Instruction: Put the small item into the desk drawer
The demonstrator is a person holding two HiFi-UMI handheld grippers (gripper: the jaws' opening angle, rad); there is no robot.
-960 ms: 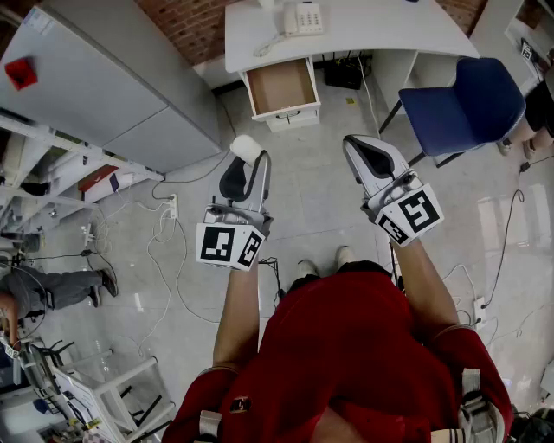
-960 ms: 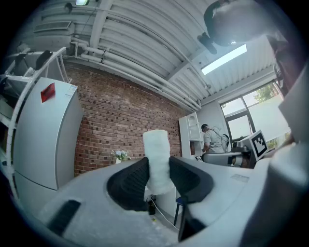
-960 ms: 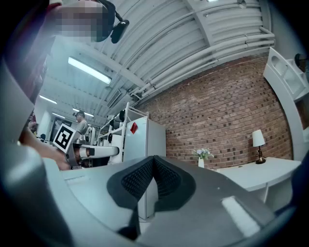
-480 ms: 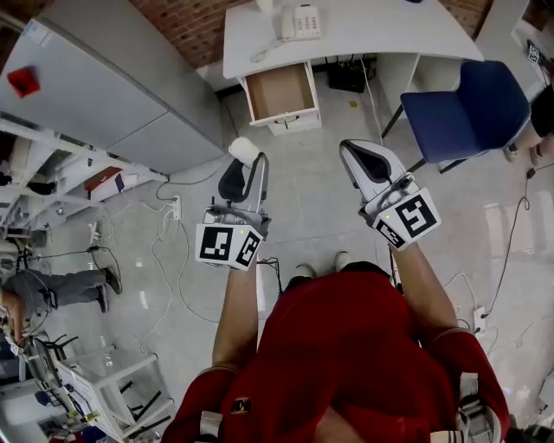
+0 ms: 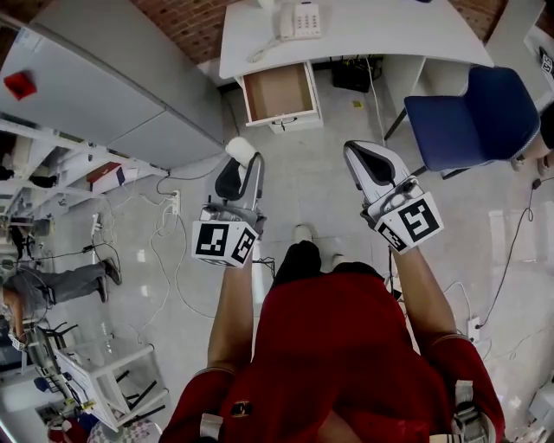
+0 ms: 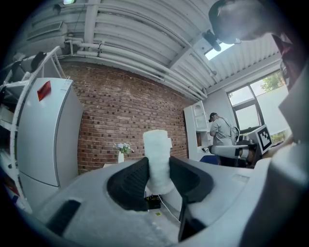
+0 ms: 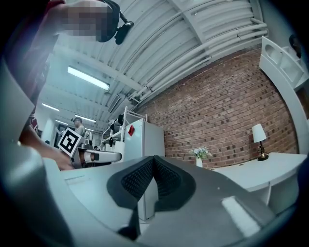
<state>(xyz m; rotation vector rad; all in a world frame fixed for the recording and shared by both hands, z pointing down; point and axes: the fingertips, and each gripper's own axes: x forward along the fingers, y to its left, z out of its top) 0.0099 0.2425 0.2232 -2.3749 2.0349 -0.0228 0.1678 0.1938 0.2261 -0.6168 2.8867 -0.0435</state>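
My left gripper (image 5: pixel 235 166) is shut on a small white cylindrical item (image 5: pixel 240 150), which stands upright between the black pads (image 6: pixel 130 181) and sticks out past their tips (image 6: pixel 157 161). My right gripper (image 5: pixel 372 164) is shut with nothing between its ribbed pads (image 7: pixel 154 178). Both are held at waist height, well short of the desk. The open desk drawer (image 5: pixel 279 93), brown inside and showing nothing in it, juts from under the white desk (image 5: pixel 363 30) ahead.
A telephone (image 5: pixel 298 17) sits on the desk. A blue chair (image 5: pixel 474 117) stands at the right. A grey cabinet (image 5: pixel 112 78) fills the left, with cables (image 5: pixel 169 251) on the floor. A person (image 5: pixel 52 285) is at far left.
The person has stepped forward, one foot now ahead. Both grippers have kept their pose and the white item stays clamped in the left one.
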